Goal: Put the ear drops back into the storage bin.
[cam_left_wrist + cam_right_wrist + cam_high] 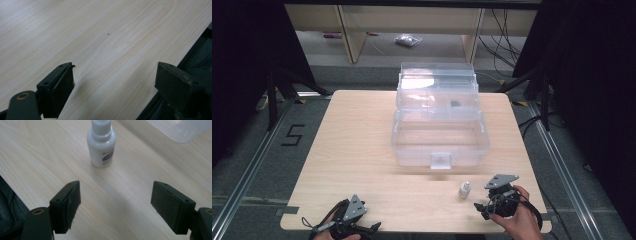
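Where right tongs [115, 202] gape, bottle [101, 143] label legible.

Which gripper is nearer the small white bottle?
Right. The right gripper sits just beside the small white bottle, jaws open toward it; the left gripper rests far off at the table's opposite near corner.
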